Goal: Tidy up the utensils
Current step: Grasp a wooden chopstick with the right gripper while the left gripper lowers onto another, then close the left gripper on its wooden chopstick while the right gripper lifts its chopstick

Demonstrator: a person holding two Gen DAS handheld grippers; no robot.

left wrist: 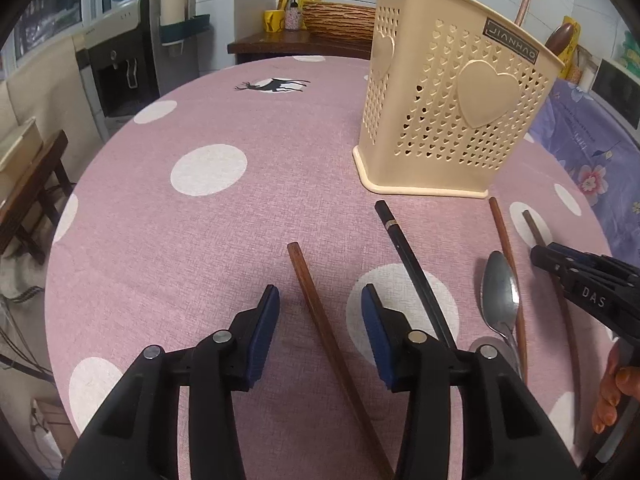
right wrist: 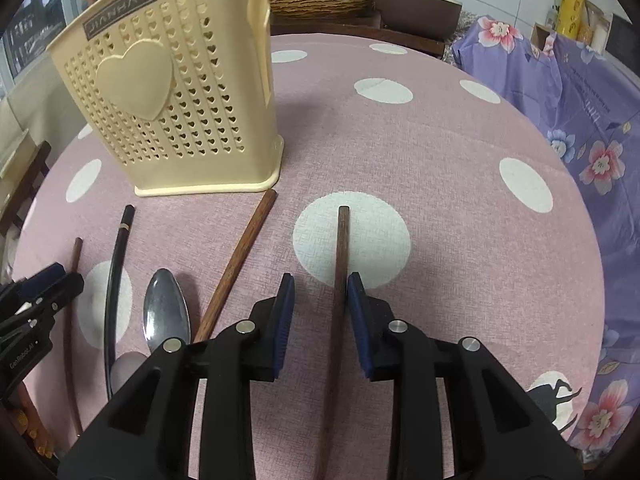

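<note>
A round table draped in a pink cloth point(left wrist: 240, 208) with white dots is seen from two grippers pointing downward. A cream perforated utensil holder point(left wrist: 452, 112), decorated with raised hearts, stands upright at the far side; wooden handles rise from it.

The left gripper point(left wrist: 320, 312) is held over the cloth with its jaws partly apart. A brown wooden chopstick point(left wrist: 320, 320) lies on the cloth in the gap between the blue pads, apart from both, its far tip reaching beyond the fingertips. Just to the right of the right pad a black chopstick point(left wrist: 412, 264) lies slanted, then a metal spoon point(left wrist: 498, 292), bowl toward the holder, with a second brown chopstick point(left wrist: 506, 252) beside it.

The right gripper point(right wrist: 321, 300) is set with its jaws narrowly apart around another dark brown chopstick point(right wrist: 342, 248), which lies on a white dot. The stick is seen just against the right pad, with a clear gap to the left pad; whether the right pad actually touches it cannot be told. The stick's far end extends past the fingertips toward the table's middle. Fingertips of a person's hand point(left wrist: 608, 396) are visible at the right edge of the left view.
</note>
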